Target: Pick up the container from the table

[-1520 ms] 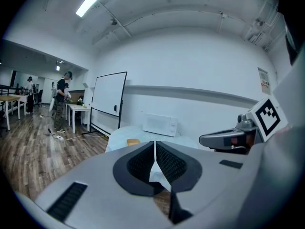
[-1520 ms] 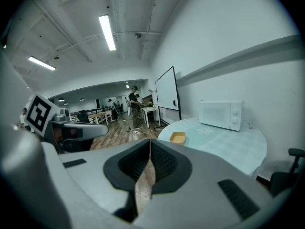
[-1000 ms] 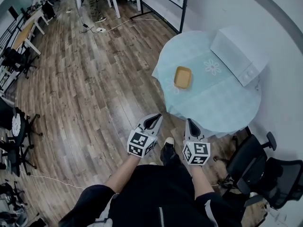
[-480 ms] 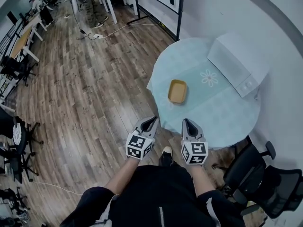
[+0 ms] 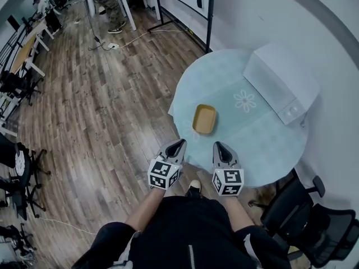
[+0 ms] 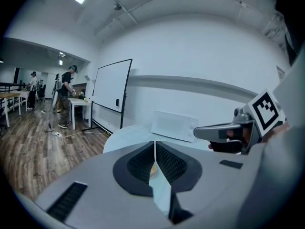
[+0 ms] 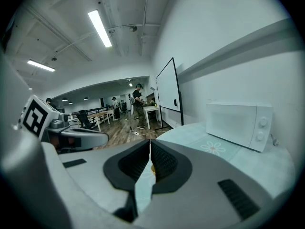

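A shallow yellow container lies on the round table with its pale blue cloth, near the table's left edge. Both grippers hang in front of the person, short of the table. My left gripper is shut and empty, below and left of the container. My right gripper is shut and empty too, just below the container. In the left gripper view only a sliver of the container shows through the thin slit between the jaws. The right gripper view shows a yellow sliver of the container the same way.
A white microwave stands at the table's far right side. A whiteboard stand is beyond the table. Black office chairs sit at the lower right. Wooden floor spreads to the left, with desks and people far off.
The table and container have drawn nearer and shifted left and down in the head view as the person steps up. Both grippers stay shut and have risen slightly toward the table's edge.
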The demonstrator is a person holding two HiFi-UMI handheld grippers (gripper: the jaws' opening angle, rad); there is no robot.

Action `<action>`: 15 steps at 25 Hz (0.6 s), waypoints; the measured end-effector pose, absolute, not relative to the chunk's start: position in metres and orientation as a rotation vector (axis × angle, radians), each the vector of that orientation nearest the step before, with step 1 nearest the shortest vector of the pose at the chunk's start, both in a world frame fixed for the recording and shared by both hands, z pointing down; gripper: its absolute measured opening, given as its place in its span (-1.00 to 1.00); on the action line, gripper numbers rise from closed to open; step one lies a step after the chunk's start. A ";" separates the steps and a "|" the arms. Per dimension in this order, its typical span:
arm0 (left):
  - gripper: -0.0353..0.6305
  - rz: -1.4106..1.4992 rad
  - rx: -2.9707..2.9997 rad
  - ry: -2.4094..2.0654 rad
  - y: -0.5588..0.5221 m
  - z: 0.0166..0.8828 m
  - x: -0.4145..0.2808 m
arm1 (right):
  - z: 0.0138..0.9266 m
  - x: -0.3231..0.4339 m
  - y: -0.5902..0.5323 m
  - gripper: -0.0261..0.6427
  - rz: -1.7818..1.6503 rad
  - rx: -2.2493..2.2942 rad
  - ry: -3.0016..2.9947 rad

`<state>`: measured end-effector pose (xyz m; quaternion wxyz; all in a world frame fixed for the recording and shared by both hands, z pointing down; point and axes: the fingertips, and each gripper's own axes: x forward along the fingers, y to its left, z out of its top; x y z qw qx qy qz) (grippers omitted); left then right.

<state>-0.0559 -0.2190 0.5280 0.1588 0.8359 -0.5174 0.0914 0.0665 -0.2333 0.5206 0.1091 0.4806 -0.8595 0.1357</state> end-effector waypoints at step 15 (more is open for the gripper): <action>-0.82 0.261 2.329 -1.518 -0.255 0.540 -0.059 | 0.532 0.067 -0.276 -0.84 0.416 1.356 -2.546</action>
